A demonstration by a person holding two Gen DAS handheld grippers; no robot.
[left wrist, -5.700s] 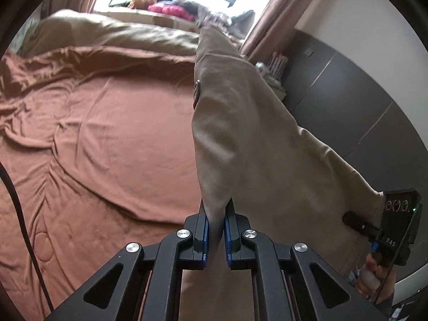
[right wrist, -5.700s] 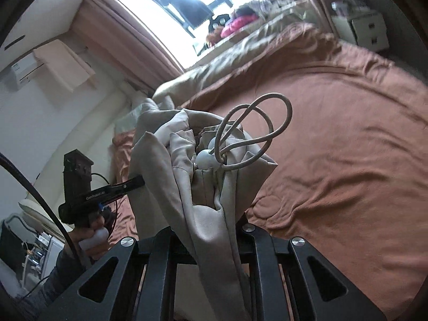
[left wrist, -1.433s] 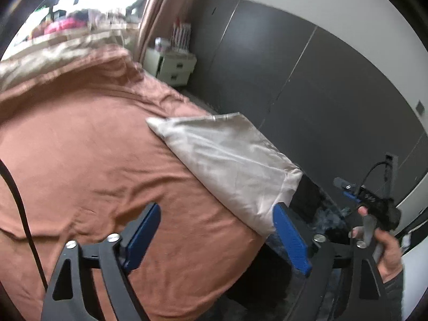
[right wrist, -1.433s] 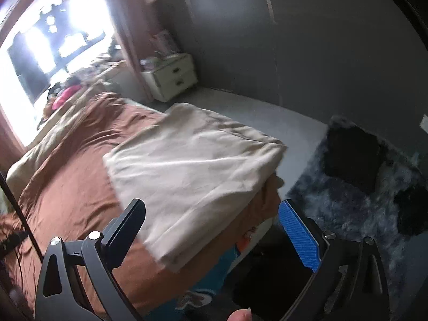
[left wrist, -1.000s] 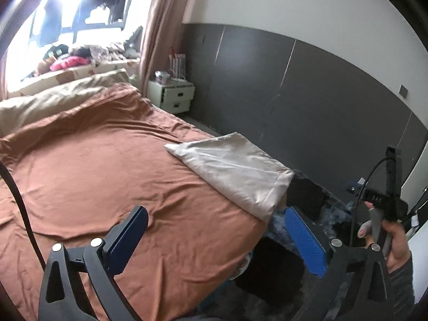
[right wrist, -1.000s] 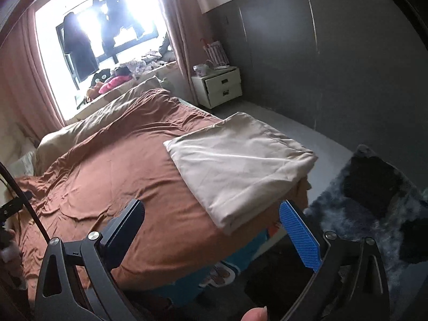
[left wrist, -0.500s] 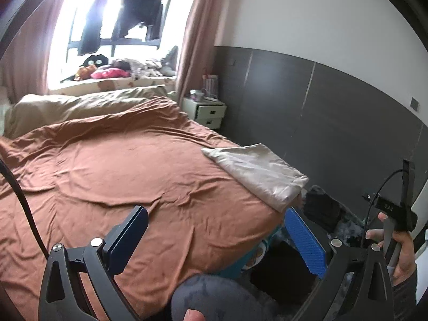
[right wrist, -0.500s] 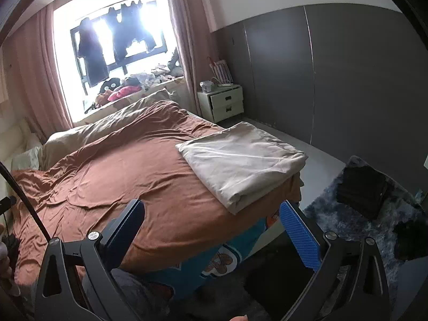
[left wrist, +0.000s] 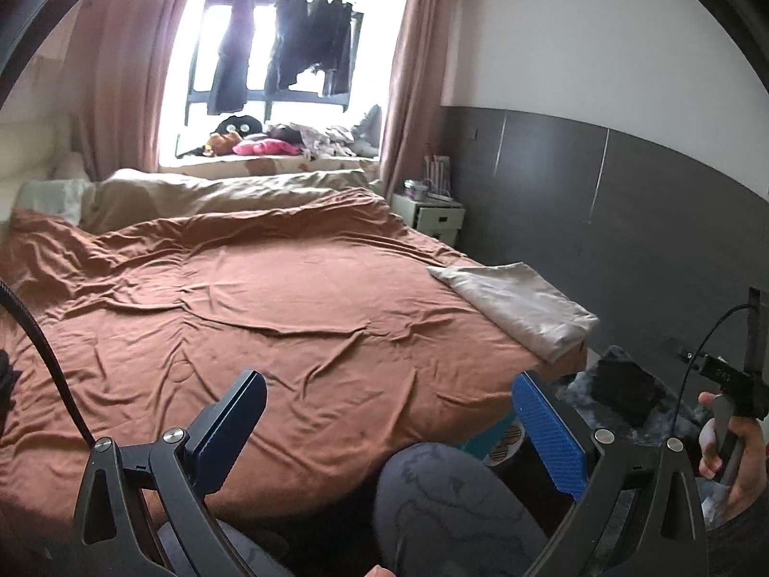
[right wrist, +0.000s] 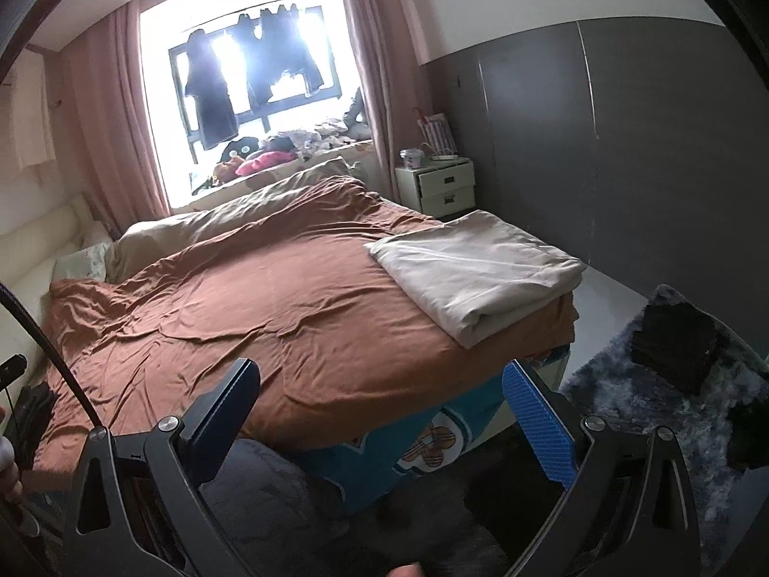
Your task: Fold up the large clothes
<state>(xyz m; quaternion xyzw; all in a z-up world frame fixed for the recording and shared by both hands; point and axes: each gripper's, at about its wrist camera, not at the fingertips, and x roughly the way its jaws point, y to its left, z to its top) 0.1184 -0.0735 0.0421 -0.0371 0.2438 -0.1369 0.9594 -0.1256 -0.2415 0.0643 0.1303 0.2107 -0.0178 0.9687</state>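
A wide bed (left wrist: 298, 317) is filling most of both views, and a rust-brown cover (right wrist: 269, 317) is lying across it in shallow wrinkles. The folded beige garment (right wrist: 473, 267) is resting flat on the cover at the bed's near right corner, its thick folded edge reaching the mattress edge; from the left wrist camera the same garment (left wrist: 519, 303) is showing at the right side of the bed.

The left gripper (left wrist: 391, 425) is hovering off the foot of the bed with its jaws spread wide and nothing between them. The right gripper (right wrist: 384, 411) is likewise gaping wide and gripping nothing, well apart from the garment. The person's right hand (left wrist: 730, 442) is clasping a black handle at the right edge of the left view.

A tan duvet (left wrist: 216, 197) is bunching along the far side of the bed under a bright window (right wrist: 250, 77), where dark clothes (left wrist: 307, 48) are hanging. Pink curtains (right wrist: 379, 57) are framing the window, and soft toys and laundry are crowding the sill. A pale nightstand (right wrist: 440, 185) with two drawers is standing beside the far right corner of the bed, against a dark grey panelled wall (right wrist: 625, 154). A shaggy grey rug (right wrist: 673, 413) is lying on the floor to the right, with a black object on it. A blue cartoon-printed sheet (right wrist: 427, 437) is showing under the brown cover at the foot.
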